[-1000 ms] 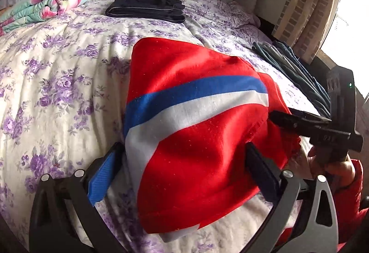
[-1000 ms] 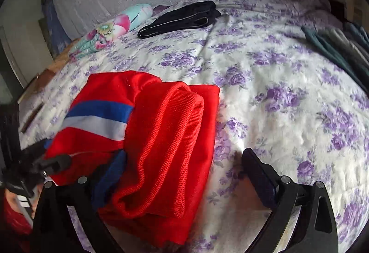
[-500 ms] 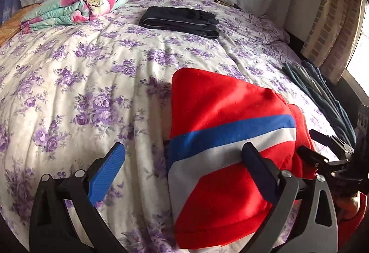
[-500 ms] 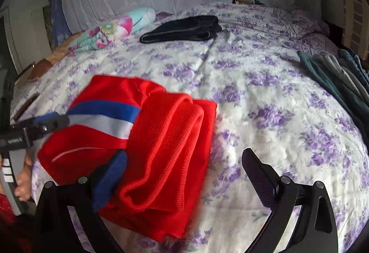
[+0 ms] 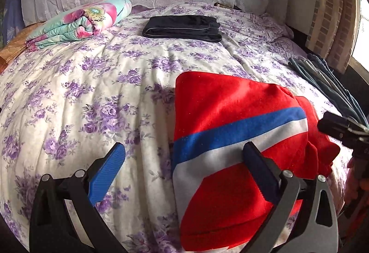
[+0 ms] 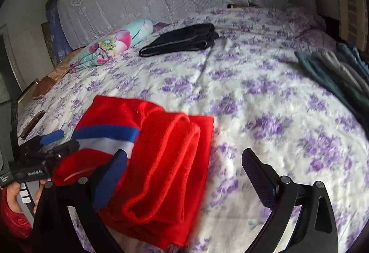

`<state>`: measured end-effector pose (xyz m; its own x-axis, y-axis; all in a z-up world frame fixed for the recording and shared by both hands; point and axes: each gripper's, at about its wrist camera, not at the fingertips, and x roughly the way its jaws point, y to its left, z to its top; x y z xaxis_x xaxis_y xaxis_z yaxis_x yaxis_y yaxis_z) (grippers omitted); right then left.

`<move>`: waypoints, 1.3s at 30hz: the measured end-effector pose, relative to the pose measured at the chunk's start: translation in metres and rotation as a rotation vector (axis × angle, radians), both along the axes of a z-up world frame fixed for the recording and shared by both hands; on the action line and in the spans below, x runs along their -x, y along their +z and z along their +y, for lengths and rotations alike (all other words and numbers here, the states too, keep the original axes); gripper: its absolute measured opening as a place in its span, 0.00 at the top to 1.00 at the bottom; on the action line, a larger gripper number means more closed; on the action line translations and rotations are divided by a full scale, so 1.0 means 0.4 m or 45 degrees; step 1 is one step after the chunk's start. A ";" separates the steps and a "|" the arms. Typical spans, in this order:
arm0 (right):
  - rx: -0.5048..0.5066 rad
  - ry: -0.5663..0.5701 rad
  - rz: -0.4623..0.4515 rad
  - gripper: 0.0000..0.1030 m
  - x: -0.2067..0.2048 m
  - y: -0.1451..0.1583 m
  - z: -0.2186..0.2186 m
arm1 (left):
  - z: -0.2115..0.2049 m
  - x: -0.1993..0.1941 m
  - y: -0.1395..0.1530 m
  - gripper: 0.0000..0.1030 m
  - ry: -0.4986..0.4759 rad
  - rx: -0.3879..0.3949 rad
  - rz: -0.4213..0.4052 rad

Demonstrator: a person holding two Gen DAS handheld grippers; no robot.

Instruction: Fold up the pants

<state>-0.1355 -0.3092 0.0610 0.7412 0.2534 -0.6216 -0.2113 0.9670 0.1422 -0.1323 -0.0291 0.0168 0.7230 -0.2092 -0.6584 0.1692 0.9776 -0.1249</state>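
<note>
Red pants (image 5: pixel 233 128) with a blue and white stripe lie folded on the floral bedspread (image 5: pixel 92 96). Left gripper (image 5: pixel 184 160) and right gripper (image 6: pixel 184 160) both hang above them with jaws spread wide, holding nothing, though apparently not touching the cloth.

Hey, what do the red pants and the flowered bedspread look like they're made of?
Red pants: probably a soft knit, fleece or sweatshirt cotton; matte, with ribbed rows showing on the rolled end. Bedspread: looks like a quilted woven cotton or blend, matte, puffy, with a printed purple floral.
</note>
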 end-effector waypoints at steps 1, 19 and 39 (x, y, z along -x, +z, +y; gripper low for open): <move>0.009 0.005 -0.020 0.03 -0.009 0.016 0.008 | -0.001 0.001 -0.001 0.04 0.002 0.000 -0.002; 0.257 0.102 0.000 0.03 -0.067 -0.061 0.133 | 0.065 -0.036 -0.050 0.04 -0.046 0.316 0.146; 0.303 0.218 -0.047 0.03 0.150 -0.057 0.164 | 0.115 0.001 -0.056 0.04 -0.063 0.479 0.072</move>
